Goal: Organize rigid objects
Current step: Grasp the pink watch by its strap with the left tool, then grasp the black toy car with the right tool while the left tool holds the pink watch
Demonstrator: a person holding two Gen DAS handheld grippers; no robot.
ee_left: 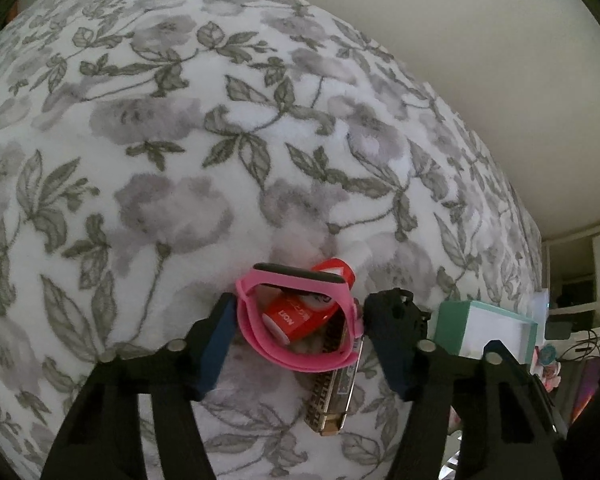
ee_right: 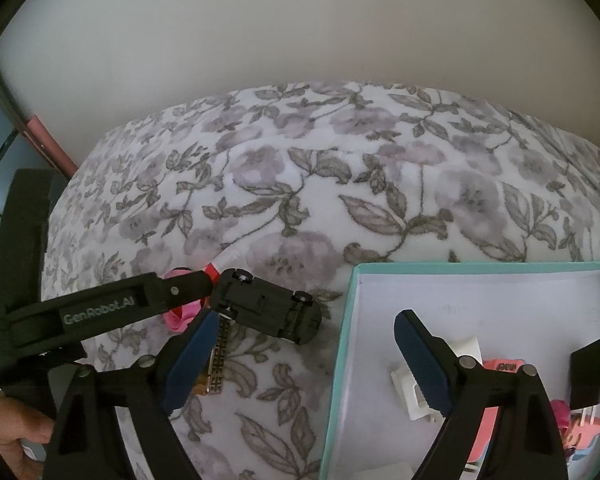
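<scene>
Pickup step: left gripper (ee_left: pixel 296 332) jaws half-closed around pink watch (ee_left: pixel 300 320), apparently not yet pressing; right gripper (ee_right: pixel 300 360) jaws wide, empty. Next: close, lift toward box (ee_right: pixel 340 340).

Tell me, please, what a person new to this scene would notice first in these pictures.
First comes the pink watch band, lying on the flowered blanket between the pads of the left gripper, with a red tube showing through its loop and a harmonica partly under it. A black toy car lies upside down beside them. To the right stands a teal box, over which the open right gripper hovers.
</scene>
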